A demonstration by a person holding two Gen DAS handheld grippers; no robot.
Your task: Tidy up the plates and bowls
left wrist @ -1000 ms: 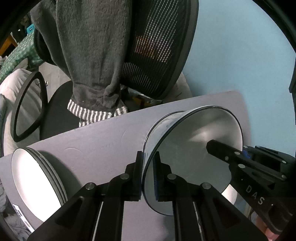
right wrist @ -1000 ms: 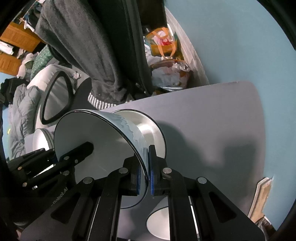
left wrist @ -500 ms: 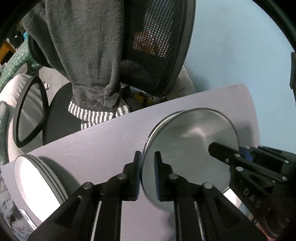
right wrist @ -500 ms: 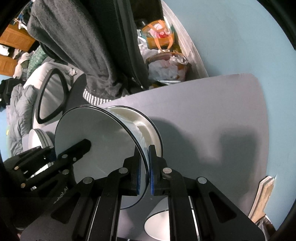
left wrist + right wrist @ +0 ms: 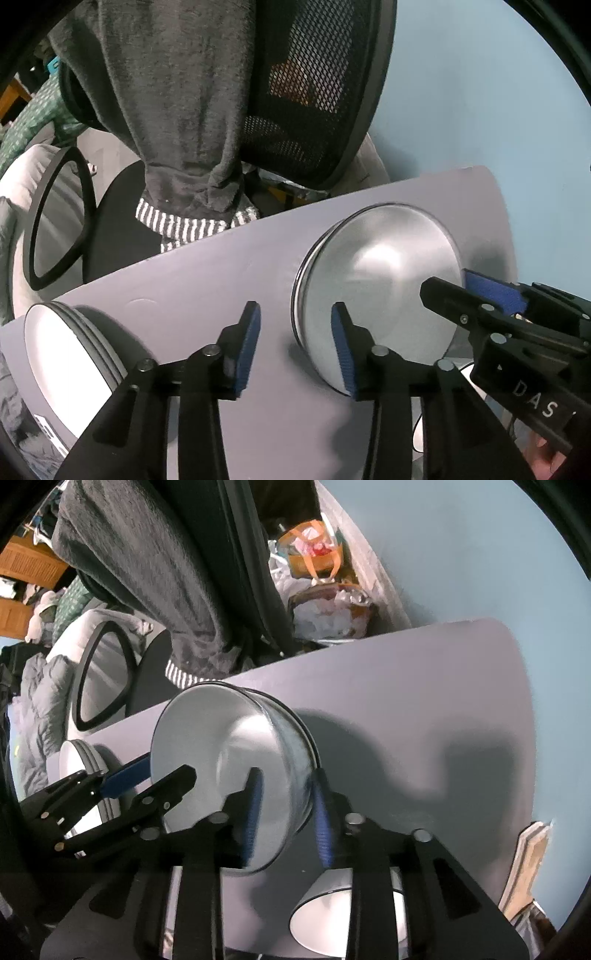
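Observation:
A white bowl with a dark rim point(image 5: 376, 295) rests nested in another like it on the grey table point(image 5: 207, 291). My left gripper point(image 5: 295, 347) straddles its near rim, one pad outside and one inside. Its jaws are opening and the pads stand clear of the wall. From the other side my right gripper point(image 5: 286, 816) straddles the bowl point(image 5: 229, 768) wall the same way, its jaws opening with a gap at each pad. Each gripper shows in the other's view: the right gripper point(image 5: 480, 295), the left gripper point(image 5: 129, 786). A stack of white plates point(image 5: 55, 350) lies at the table's left.
Another white bowl point(image 5: 332, 915) sits on the table under my right gripper. Behind the table's far edge is a mesh office chair point(image 5: 314, 92) with a grey garment point(image 5: 177, 110) over it. A blue wall point(image 5: 480, 92) lies to the right, and bags point(image 5: 317, 554) on the floor.
Both grippers were shut on the bowl's rim and have opened. The bowl has sunk from its raised position into the bowl beneath it.

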